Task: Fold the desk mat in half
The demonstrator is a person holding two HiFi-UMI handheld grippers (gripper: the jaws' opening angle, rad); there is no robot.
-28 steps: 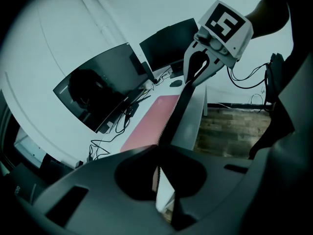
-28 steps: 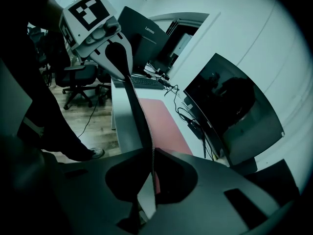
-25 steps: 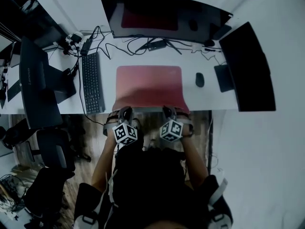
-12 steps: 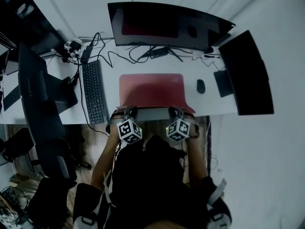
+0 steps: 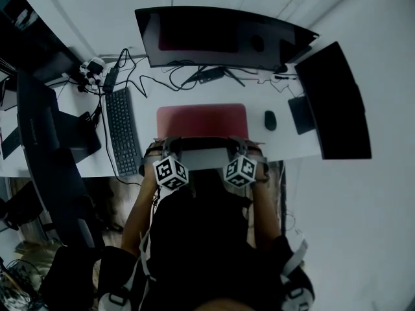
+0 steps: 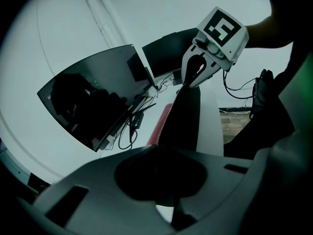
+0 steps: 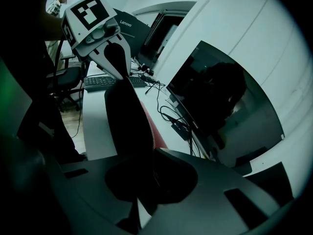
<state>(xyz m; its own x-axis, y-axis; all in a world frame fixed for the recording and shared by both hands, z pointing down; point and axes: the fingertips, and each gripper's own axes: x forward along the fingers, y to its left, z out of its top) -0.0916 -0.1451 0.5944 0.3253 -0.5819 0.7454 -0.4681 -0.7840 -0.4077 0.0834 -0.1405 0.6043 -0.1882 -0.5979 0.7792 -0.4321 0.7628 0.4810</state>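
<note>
The 2 tongs, left [image 5: 166, 147] and right [image 5: 237, 146], are clamped tight on the near edge of the red desk mat [image 5: 202, 119], which is lifted off the tabletop [image 5: 280, 149] with its grey underside spanning between them. The fold looks midway; next, that edge likely needs carrying forward onto the far edge ahead.

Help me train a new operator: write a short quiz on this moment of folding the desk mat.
1. True or false: the left gripper and the right gripper are both shut on the near edge of the desk mat.
2. On which side of the mat, as the person sees it, does the mouse lie? A: left. B: right. C: on top of it.
3. What colour is the mat's top face?

Key: 1 true; 2 B; 3 red.
</note>
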